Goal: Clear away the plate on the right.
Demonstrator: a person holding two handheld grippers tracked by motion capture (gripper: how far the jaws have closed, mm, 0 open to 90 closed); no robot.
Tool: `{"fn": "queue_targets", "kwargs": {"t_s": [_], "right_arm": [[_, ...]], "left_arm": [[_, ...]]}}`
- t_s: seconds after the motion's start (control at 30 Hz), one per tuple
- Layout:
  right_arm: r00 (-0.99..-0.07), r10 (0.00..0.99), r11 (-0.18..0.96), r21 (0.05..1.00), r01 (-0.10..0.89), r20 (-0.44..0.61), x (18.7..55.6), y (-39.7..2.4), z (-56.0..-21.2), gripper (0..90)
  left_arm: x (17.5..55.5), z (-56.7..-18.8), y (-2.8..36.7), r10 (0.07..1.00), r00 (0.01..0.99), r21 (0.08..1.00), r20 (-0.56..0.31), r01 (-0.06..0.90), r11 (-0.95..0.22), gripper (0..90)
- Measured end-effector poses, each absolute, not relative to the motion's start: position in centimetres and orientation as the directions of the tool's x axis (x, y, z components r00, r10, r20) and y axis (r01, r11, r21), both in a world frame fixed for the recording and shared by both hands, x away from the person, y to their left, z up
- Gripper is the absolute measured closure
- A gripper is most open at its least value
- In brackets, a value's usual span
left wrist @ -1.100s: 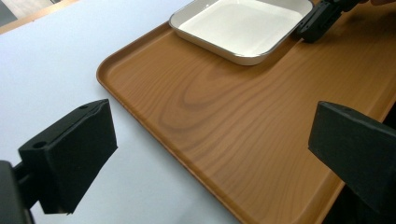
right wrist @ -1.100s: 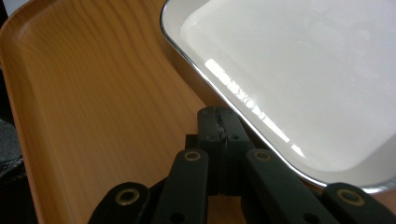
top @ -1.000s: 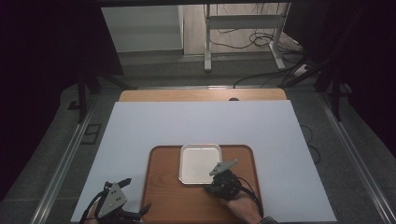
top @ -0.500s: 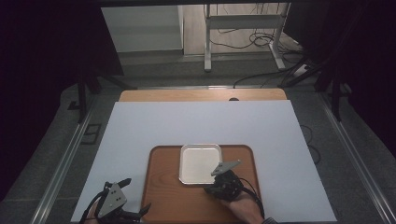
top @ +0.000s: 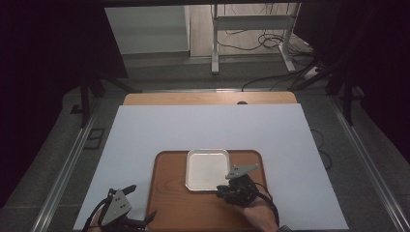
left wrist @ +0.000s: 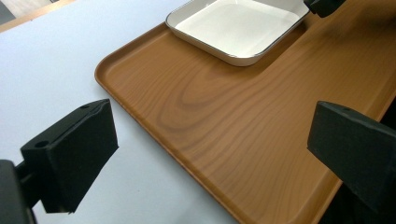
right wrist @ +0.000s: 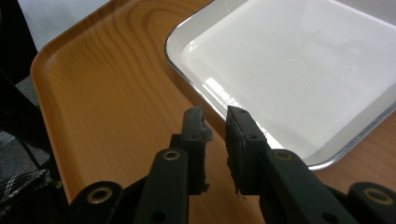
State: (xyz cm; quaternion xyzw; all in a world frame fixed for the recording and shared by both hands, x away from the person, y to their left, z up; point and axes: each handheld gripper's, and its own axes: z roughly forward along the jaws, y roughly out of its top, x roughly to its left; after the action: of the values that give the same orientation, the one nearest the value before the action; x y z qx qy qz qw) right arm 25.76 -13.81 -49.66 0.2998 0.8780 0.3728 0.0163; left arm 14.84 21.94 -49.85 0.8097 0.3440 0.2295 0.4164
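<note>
White sheet point(top: 208, 130) covers most of the table, and on its near middle lies 1 wooden tray point(top: 174, 193), long axis running left to right. Toward the tray's far edge sits 1 square white dish point(top: 207, 169) with a metal rim, empty, resting flat. The right gripper point(top: 223, 189) hovers at the dish's near right corner; in the right gripper view its tips point(right wrist: 215, 122) stand just off the rim, which lies ahead and slightly right of them. Its jaws have just been opening to a narrow gap, and nothing is between them, so the dish looks released. The left gripper point(top: 138, 220) waits at the tray's near left corner, jaws spread wide and empty, well apart from the dish. The right hand is clearly the nearer for any next grip on that rim.
</note>
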Motion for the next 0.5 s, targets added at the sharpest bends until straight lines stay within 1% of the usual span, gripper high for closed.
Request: {"fn": "queue_targets", "kwargs": {"t_s": [0.17, 0.5], "right_arm": [[-0.815, 0.549, 0.534, 0.672, 0.513, 0.185, 25.8, -14.2, -49.4, 71.2], [-0.808, 0.564, 0.524, 0.683, 0.508, 0.169, 25.8, -15.0, -48.9, 65.2]], "left_arm": [[14.8, -49.8, 21.9, 0.748, 0.659, 0.833, 0.082, 0.366, -0.414, 1.4], [14.8, -49.8, 21.9, 0.748, 0.659, 0.832, 0.084, 0.366, -0.416, 1.4]]}}
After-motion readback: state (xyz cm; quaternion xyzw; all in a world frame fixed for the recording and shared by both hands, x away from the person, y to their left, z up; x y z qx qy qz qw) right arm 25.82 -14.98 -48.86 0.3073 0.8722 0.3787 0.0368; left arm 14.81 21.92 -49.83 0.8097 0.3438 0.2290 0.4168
